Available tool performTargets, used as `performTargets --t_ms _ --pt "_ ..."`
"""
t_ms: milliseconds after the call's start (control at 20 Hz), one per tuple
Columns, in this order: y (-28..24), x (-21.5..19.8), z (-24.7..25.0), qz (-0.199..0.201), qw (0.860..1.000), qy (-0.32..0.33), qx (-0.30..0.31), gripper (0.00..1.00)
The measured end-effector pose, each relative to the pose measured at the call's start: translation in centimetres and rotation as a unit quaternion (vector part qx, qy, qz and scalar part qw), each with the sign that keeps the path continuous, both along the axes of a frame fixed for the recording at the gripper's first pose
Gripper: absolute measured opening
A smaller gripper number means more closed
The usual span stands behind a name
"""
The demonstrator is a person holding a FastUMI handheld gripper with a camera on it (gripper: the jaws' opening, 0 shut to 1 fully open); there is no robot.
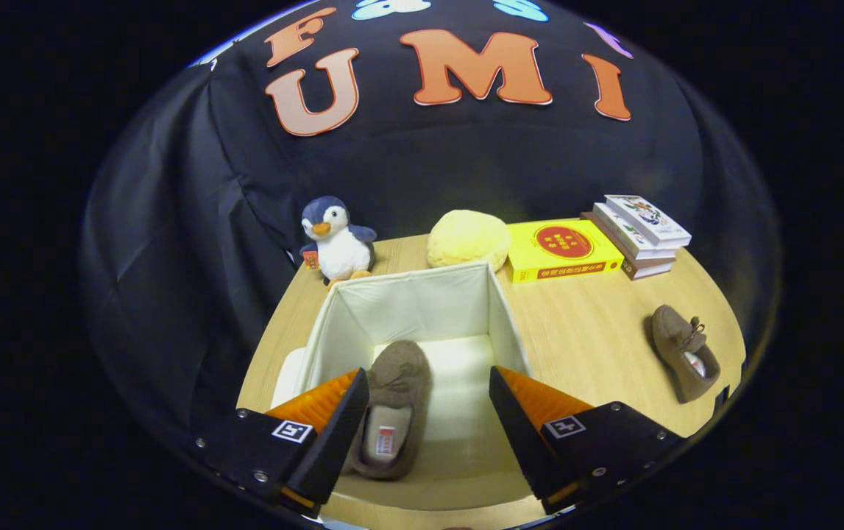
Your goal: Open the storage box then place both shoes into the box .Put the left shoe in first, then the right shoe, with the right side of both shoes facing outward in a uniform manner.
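Gripper (429, 412) is hanging wide open right over the open storage box (407, 305), holding nothing. One brown shoe (391, 412) already lies on the box floor, tucked against the left finger and toe pointing toward the back wall. The other shoe (684, 352) sits out on the bench (583, 338), well off to the right of the box. Behind the box there's a penguin plushie (336, 239), a yellow cushion (467, 239), a yellow book (561, 250) and a small stack of books (639, 234).
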State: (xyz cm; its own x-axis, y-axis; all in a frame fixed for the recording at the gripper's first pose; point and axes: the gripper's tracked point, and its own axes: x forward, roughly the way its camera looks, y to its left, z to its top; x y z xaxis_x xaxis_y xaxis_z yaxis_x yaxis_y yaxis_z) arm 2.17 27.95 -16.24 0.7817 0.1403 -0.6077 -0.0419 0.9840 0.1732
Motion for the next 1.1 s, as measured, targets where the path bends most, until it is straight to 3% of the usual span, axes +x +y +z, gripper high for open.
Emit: performTargets --t_ms 700,1100 --pt "-21.2 1.1 0.7 -0.052 0.998 -0.012 -0.025 0.98" --pt "-32.5 0.7 -2.4 -0.066 0.996 -0.002 -0.056 0.98"
